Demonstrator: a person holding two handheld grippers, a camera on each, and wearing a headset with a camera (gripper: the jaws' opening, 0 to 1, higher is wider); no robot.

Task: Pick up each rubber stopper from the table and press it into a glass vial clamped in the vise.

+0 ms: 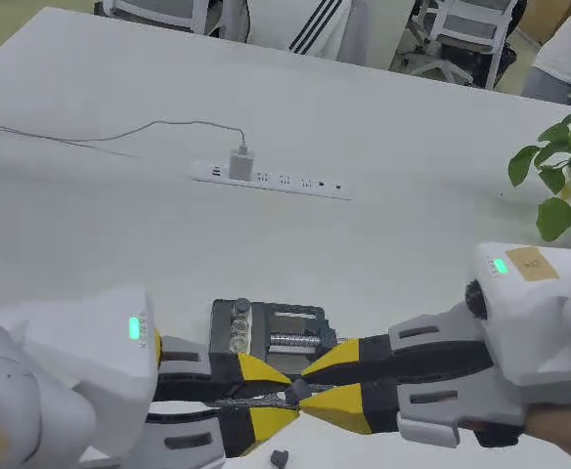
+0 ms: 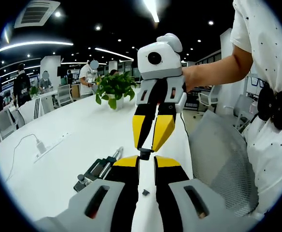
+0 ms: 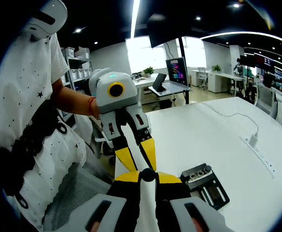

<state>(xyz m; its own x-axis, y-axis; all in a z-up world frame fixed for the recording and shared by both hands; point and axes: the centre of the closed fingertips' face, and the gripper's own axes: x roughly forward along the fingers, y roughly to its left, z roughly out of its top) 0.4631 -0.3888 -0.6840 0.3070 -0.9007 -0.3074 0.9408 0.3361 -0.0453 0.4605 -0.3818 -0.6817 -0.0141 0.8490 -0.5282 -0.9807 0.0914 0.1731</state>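
1. Pinching a stopper (image 2: 144,154) tip-to-tip: right tongs (image 3: 148,176) clamped on it, left tongs (image 2: 147,160) narrow, grip there unclear.
2. Vials (image 1: 239,327) in the vise (image 1: 290,327) at 11 o'clock, spare stopper (image 1: 279,457) on the bench (image 1: 119,215) at 6.
3. Better to hold one-sided, line up square over a vial, press slow.

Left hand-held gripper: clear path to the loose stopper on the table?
Probably yes. The stopper lies bare on the table near the left hand-held gripper, with nothing over it.
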